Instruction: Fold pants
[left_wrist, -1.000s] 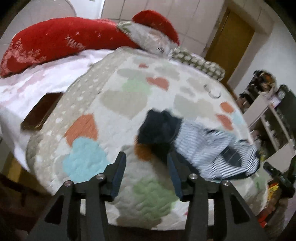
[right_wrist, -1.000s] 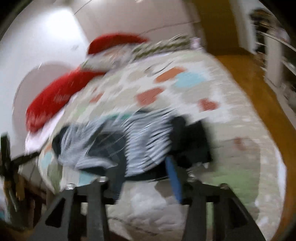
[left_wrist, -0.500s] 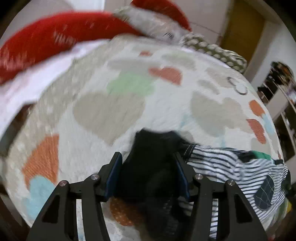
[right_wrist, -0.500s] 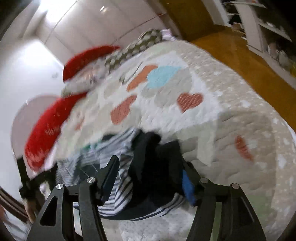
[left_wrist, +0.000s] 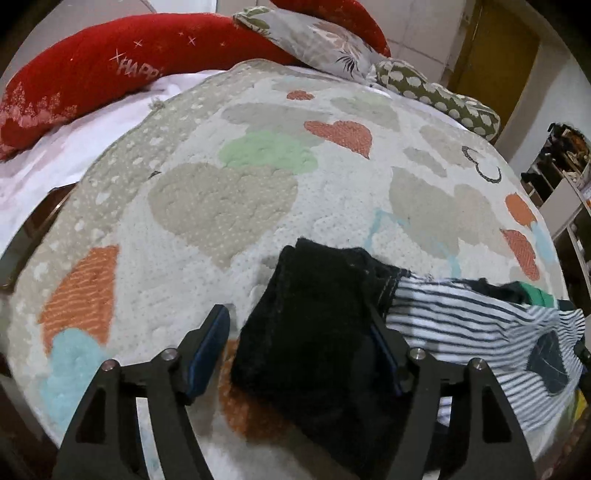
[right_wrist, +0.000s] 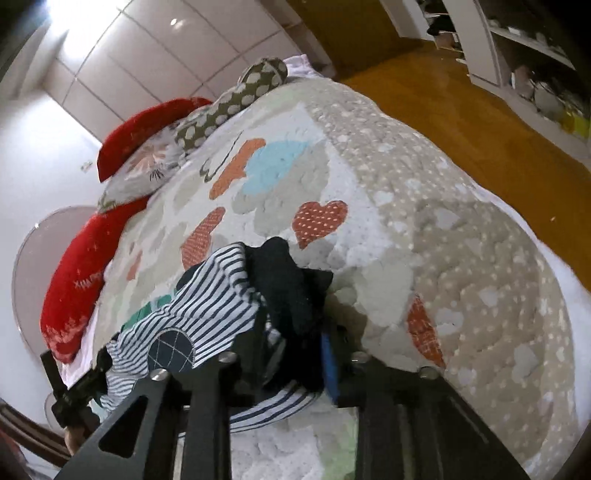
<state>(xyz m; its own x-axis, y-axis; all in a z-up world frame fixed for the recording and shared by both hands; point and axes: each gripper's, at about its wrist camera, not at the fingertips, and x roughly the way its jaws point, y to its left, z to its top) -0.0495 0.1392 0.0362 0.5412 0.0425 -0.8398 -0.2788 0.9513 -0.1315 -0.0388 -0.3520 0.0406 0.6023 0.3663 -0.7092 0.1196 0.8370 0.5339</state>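
Note:
A crumpled garment lies on the heart-patterned quilt, near the bed's front edge. It shows dark fabric and navy-and-white striped fabric with a round dark patch. My left gripper straddles one dark end. Its jaws are opening: the left pad stands clear of the cloth, and the right pad is half hidden by it. My right gripper is at the other dark end. Its jaws are closing, and bunched dark cloth fills the gap against the blue pad.
Red pillows, a floral pillow and a green dotted one line the head of the bed. To the right the quilt drops to a wooden floor with shelves. The left gripper shows in the right wrist view.
My left gripper came down onto the dark end and its jaws widened around it. My right gripper rolled, dropped onto the other dark end, and its jaws narrowed on the cloth.

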